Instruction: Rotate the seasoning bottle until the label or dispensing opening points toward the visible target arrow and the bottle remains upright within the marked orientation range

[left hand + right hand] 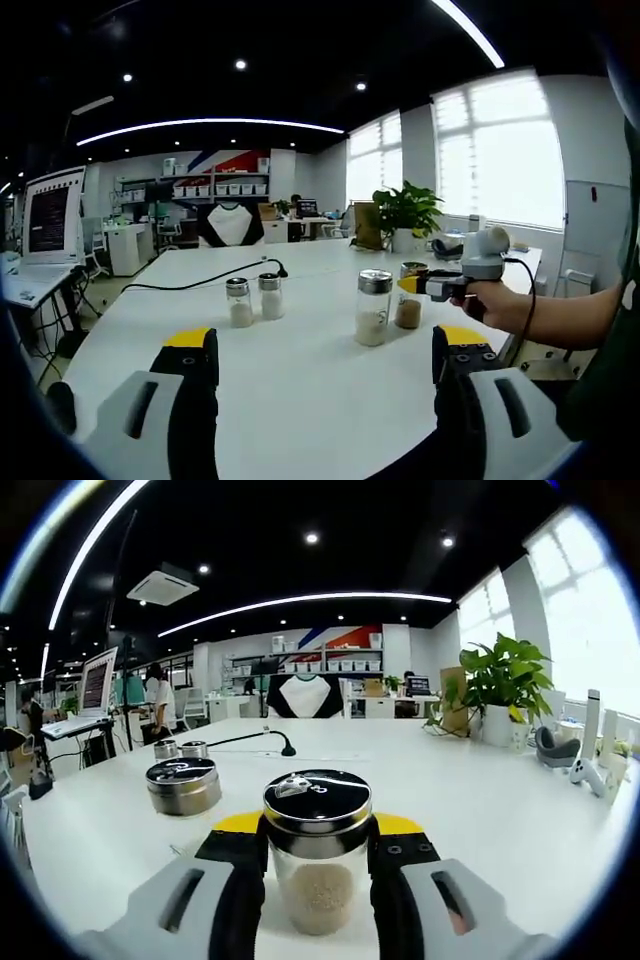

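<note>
A big office room with a long white table (300, 400), shelves at the back and a green plant (405, 212) by the bright windows. Four glass bottles stand on the table. Two small bottles (253, 299) with white stuff stand side by side near a black cable (200, 283). A taller bottle (373, 307) stands to their right. Just beside it is the seasoning bottle (317, 848) with brown grains and a shiny lid. It stands upright. The right gripper (318, 880) pinches it from both sides, held by a person's hand (497, 300). The left gripper (325, 375) hangs low over the table, near the bottles, with its jaws spread wide and nothing between them
</note>
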Motion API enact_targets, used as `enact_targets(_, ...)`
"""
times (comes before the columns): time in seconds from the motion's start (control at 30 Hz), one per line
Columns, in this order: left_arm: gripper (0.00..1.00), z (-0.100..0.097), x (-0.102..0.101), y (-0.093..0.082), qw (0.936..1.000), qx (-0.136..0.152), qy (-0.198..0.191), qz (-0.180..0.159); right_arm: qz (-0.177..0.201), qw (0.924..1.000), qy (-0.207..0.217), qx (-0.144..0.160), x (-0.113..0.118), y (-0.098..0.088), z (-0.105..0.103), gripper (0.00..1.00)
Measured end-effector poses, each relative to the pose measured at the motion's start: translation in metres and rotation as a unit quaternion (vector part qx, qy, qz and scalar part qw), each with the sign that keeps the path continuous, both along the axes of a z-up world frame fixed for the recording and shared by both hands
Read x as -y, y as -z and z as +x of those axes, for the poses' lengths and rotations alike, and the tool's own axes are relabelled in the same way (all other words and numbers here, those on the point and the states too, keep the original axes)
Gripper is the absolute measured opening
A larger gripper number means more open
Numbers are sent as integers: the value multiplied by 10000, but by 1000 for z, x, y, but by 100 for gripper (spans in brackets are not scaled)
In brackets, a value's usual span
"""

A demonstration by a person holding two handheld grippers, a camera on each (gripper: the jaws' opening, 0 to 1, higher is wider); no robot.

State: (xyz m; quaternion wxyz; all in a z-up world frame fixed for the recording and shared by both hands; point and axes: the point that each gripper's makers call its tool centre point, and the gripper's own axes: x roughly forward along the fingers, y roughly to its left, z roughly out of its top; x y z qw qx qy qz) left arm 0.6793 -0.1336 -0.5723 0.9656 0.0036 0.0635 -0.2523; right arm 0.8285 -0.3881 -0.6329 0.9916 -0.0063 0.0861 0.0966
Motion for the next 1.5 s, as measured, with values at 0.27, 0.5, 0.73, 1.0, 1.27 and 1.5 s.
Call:
enact_targets(0.27,93,-1,-2,0,10000,-4,-21,16,-25,9999,-151,-42,-2,-1,-1,37)
enact_targets(0.5,93,-1,-2,2,10000,-34,-6,21,-1,9997,-230,-53,-3,-1,-1,37)
enact_targets(0.73,93,0,-4,0,10000,8,-21,4,1,9991,-417,-107,-3,0,-1,37)
enact_targets(1.0,93,-1,-5,-1,10000,29,-21,-21,-2,9971,-738,-162,-3,0,-1,37)
enact_targets(1.27,93,-1,-5,0,10000,24,-10,-3,6,9942,-1064,-125,-5,-1,-3,37)
enact_targets(1.5,93,-3,-6,-3,10000,46,-32,7,19,9916,-1292,-108,-8,-2,-6,37)
